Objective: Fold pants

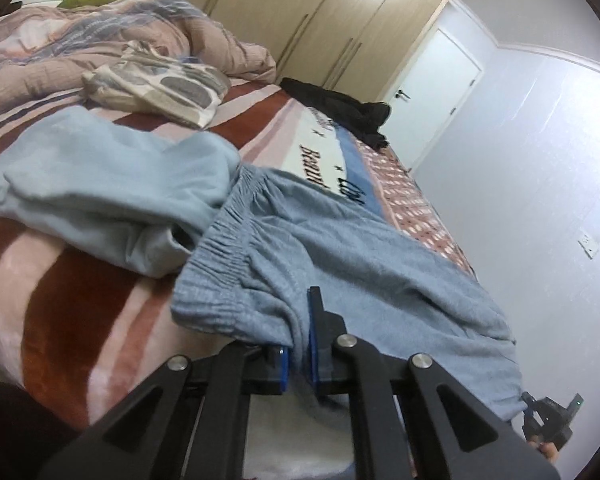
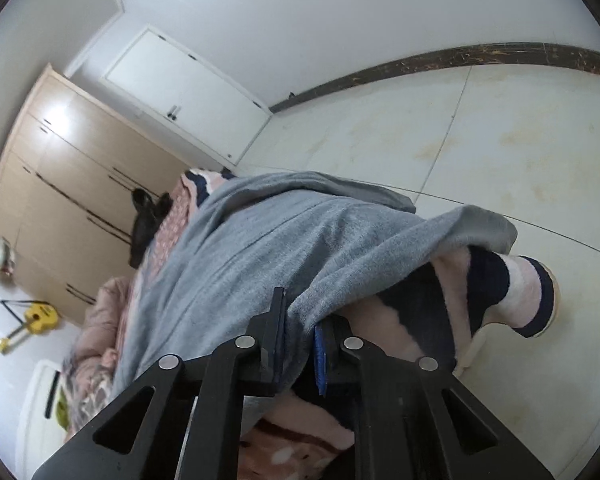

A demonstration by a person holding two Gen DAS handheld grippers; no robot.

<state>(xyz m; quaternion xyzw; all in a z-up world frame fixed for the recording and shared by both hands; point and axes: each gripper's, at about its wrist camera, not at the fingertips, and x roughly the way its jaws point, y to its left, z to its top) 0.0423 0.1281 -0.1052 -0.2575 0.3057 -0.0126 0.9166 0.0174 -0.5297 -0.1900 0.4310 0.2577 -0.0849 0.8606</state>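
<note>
Both the left gripper (image 1: 300, 344) and right gripper (image 2: 300, 340) are gripping the grey pants (image 1: 340, 248), lying unfolded on the bed (image 1: 80, 300); folding is barely starting.

Striped blanket (image 1: 60, 292), wardrobe (image 1: 320, 20), yellow guitar (image 2: 38, 318)

Dark decorative lettering printed on the white band of the striped bed cover (image 1: 312, 148), left wrist view. Nearest word partly legible as "Beaut…", cut off by the grey pants (image 1: 340, 256); a second word beginning "Co…" lower along the band, rest hidden. Small "×" marks beside the words. Nothing legible in the right wrist view.
</note>
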